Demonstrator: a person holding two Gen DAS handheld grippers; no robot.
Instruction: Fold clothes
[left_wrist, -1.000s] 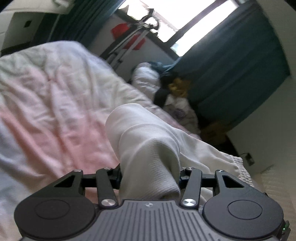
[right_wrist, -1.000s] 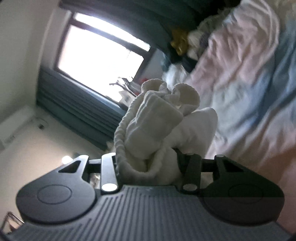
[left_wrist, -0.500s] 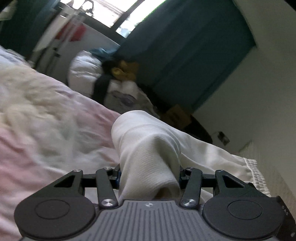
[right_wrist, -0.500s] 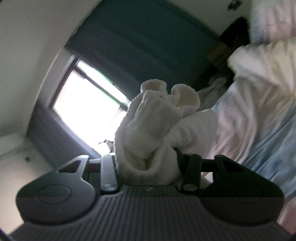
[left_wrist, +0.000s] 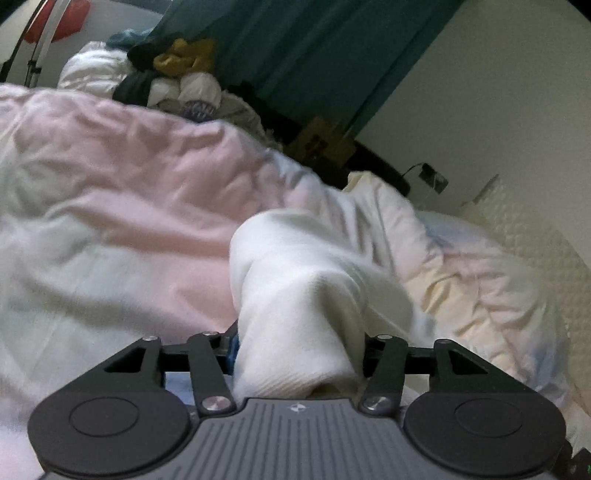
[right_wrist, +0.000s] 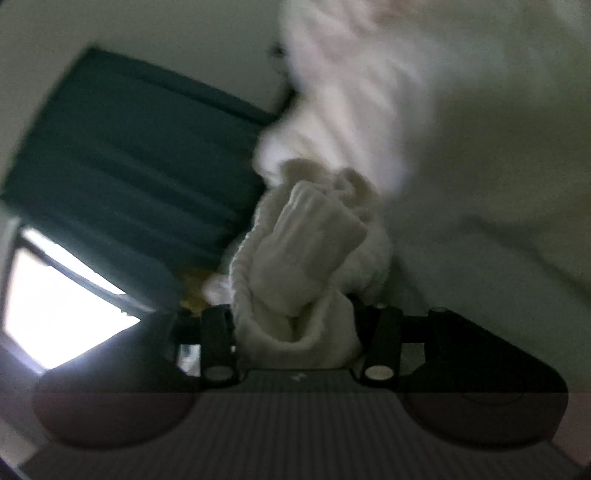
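While both claws grip cloth, no container shows in either view.
Left gripper (left_wrist: 295, 354): clenched on a white garment (left_wrist: 295, 295) that bulges up between its jaws.
Garment's place: just above a rumpled pink and white duvet (left_wrist: 129, 192).
Right gripper (right_wrist: 295, 325): grasping a bunched white ribbed fabric (right_wrist: 303, 258).
Left view only: clothes pile (left_wrist: 166, 77), teal curtain (left_wrist: 314, 48), wall socket (left_wrist: 432, 175).
Right view only: bright window (right_wrist: 55, 306); badly blurred.

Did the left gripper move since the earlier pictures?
Yes. The left gripper, shut on the white garment, swung right: the clothes pile by the teal curtain slid to the view's upper left.
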